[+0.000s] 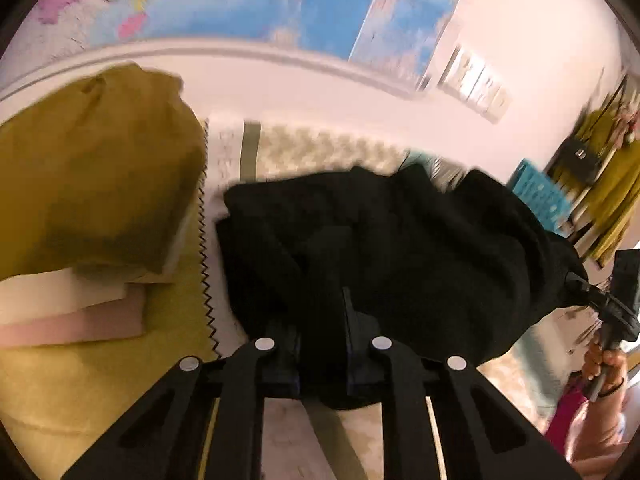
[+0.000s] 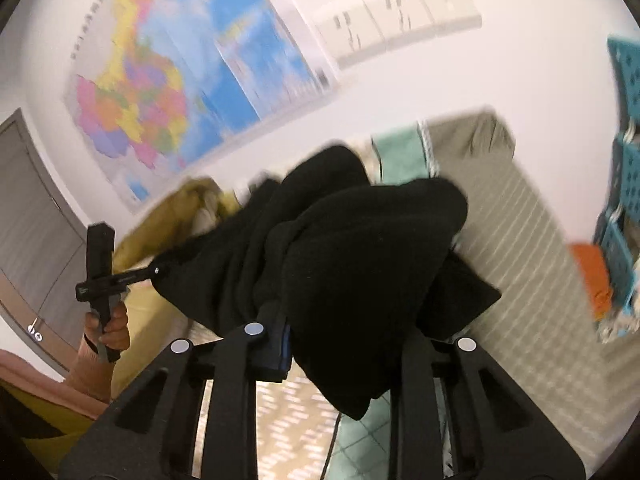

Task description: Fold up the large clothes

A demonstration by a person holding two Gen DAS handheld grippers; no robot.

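Observation:
A large black garment [image 1: 392, 248] hangs bunched between my two grippers, lifted above the patterned bed cover [image 1: 320, 148]. My left gripper [image 1: 322, 320] is shut on one edge of it; the cloth drapes over the fingertips. My right gripper [image 2: 340, 320] is shut on another part of the black garment [image 2: 360, 248], which covers its right finger. In the left wrist view the right gripper [image 1: 576, 280] pinches the garment's far right edge. In the right wrist view the left gripper [image 2: 156, 270] pinches its left edge.
A mustard garment [image 1: 96, 172] lies folded on a stack of white and pink folded clothes [image 1: 68, 312] at the left. A wall map [image 2: 180, 92] hangs behind. Teal baskets [image 2: 624, 184] and an orange cloth [image 2: 592, 280] stand at the right.

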